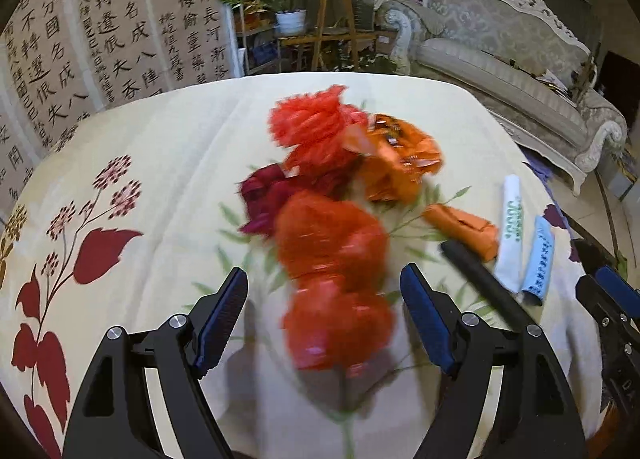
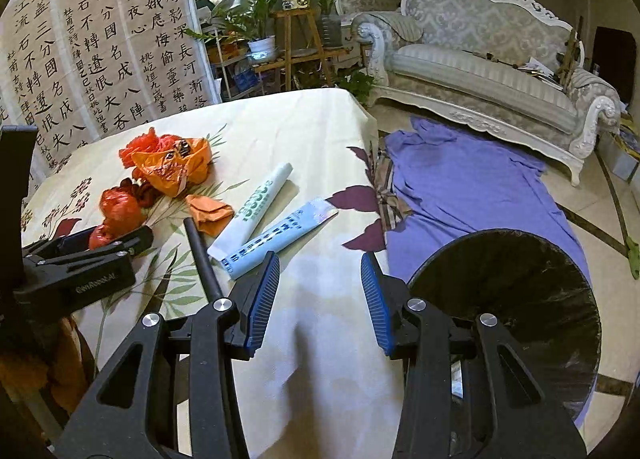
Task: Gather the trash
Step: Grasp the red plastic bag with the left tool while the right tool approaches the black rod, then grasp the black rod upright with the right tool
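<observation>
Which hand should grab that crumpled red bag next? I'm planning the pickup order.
Left. The left gripper is open with the red bag between its fingers; the right gripper hovers over bare tablecloth.

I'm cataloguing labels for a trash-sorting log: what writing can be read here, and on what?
"功盖三分國名成八陣": beige calligraphy wall panel, one column.
"江流石不轉遺恨失吞": same panel, neighbouring column.
"GenRobot.AI", roughly: black body of the left gripper.
White squeeze tube: green lettering, not legible.
Pale blue squeeze tube: dark print, too blurred.
Crumpled orange plastic wrapper: print too small.
</observation>
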`<action>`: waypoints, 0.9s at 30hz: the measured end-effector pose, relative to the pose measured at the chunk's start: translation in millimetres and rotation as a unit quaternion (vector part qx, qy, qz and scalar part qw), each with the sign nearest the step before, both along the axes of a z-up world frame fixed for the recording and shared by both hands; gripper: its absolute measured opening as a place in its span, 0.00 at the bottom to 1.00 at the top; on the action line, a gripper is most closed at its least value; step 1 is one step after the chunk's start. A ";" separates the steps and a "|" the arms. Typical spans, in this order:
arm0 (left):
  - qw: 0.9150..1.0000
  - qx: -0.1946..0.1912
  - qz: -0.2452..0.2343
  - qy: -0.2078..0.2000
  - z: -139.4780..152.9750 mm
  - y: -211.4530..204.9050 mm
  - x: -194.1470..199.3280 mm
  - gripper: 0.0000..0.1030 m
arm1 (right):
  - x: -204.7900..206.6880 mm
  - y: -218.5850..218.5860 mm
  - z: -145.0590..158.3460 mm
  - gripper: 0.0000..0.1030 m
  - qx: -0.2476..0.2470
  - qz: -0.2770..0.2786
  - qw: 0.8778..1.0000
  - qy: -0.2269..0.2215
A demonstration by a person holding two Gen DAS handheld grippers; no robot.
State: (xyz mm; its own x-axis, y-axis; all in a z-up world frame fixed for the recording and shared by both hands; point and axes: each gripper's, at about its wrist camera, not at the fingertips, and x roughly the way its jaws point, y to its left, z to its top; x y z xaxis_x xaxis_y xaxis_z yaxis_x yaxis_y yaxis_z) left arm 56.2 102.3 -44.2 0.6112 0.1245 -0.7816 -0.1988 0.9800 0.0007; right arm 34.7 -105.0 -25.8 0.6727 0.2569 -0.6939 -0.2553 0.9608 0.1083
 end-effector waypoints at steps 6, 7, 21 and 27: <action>1.000 -0.017 -0.006 -0.002 2.1 6.5 -11.0 0.74 | -2.3 2.9 -0.5 0.40 0.000 0.005 1.000 0.002; 1.000 -0.017 -0.012 -0.005 3.4 3.9 -11.0 0.74 | -2.3 3.5 -0.2 0.40 -0.001 0.005 1.000 0.002; 0.999 -0.012 -0.036 -0.001 -1.9 4.9 -2.4 0.35 | -6.1 19.8 0.4 0.40 -0.002 0.026 1.000 0.006; 1.000 -0.009 -0.030 -0.003 -0.6 16.0 -16.7 0.35 | -10.9 32.1 -3.5 0.40 -0.009 0.043 0.999 0.017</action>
State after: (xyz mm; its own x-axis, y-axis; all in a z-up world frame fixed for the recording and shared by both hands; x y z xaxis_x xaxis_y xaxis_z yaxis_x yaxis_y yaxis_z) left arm 39.4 118.3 -44.8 0.6218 0.0745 -0.7796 -0.1401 0.9900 -0.0172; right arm 23.8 -72.9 -29.3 0.6245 0.3011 -0.7207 -0.3340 0.9370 0.1020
